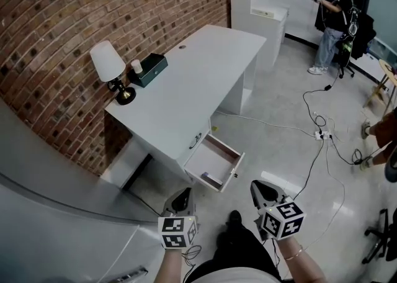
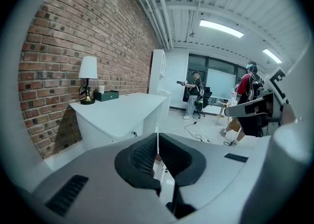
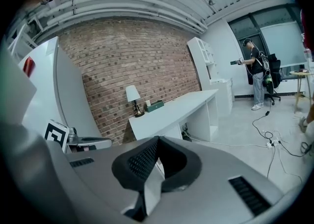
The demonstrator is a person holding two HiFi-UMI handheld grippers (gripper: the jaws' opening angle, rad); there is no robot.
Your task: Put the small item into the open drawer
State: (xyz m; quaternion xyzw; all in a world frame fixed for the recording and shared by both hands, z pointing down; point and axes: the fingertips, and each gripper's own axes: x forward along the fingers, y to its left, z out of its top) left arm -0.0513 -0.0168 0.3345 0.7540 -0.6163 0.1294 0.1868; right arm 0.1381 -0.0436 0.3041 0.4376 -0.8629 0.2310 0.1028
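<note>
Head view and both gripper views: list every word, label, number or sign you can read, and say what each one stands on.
No readable text in any view.
Left marker cube and right marker cube: black-and-white square patterns only, no letters or numbers.
Dark green box on the desk: any label is too small to read.
Red patch at the far left of the right gripper view: too blurred to read.

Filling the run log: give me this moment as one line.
left tongs: shut, empty | right tongs: shut, empty | white pull-out drawer: open | small white cylinder: on white desk
</note>
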